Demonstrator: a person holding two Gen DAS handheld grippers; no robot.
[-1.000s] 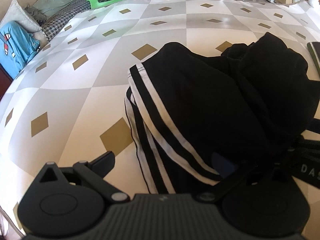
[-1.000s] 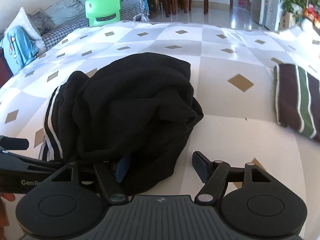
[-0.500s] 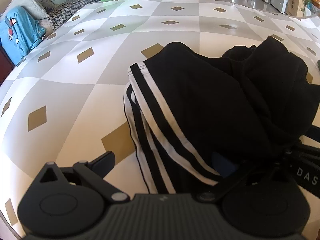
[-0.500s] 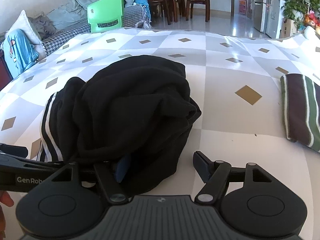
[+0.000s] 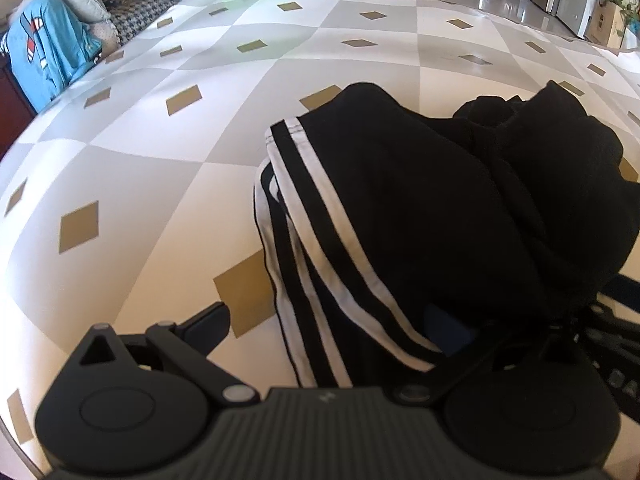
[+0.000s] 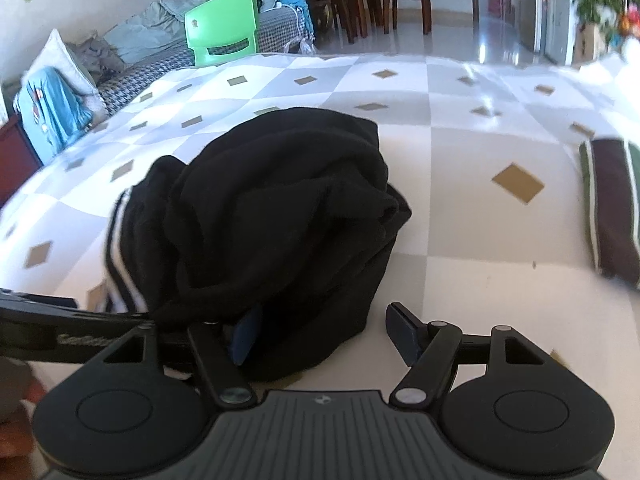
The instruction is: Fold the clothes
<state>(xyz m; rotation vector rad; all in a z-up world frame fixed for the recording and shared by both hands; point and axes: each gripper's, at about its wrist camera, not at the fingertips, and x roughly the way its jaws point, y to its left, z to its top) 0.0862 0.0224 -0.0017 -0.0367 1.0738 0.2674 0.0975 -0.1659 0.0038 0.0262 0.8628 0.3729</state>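
Black right gripper (image 6: 324, 332): ribbed body, round hubs, dark blue fingers (image 6: 402, 332).

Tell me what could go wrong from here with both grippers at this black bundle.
The black garment is bunched; closing now may pinch several layers at once. Each gripper, left and right, has only one finger under the cloth, so the hold could slip. The grippers nearly meet and could collide.

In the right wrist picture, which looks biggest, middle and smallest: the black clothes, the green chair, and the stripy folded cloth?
1. Black clothes, by far the biggest.
2. Green chair and stripy folded cloth: these look about alike. The chair stands far off and the cloth is cut by the picture's edge, so I won't rank them.
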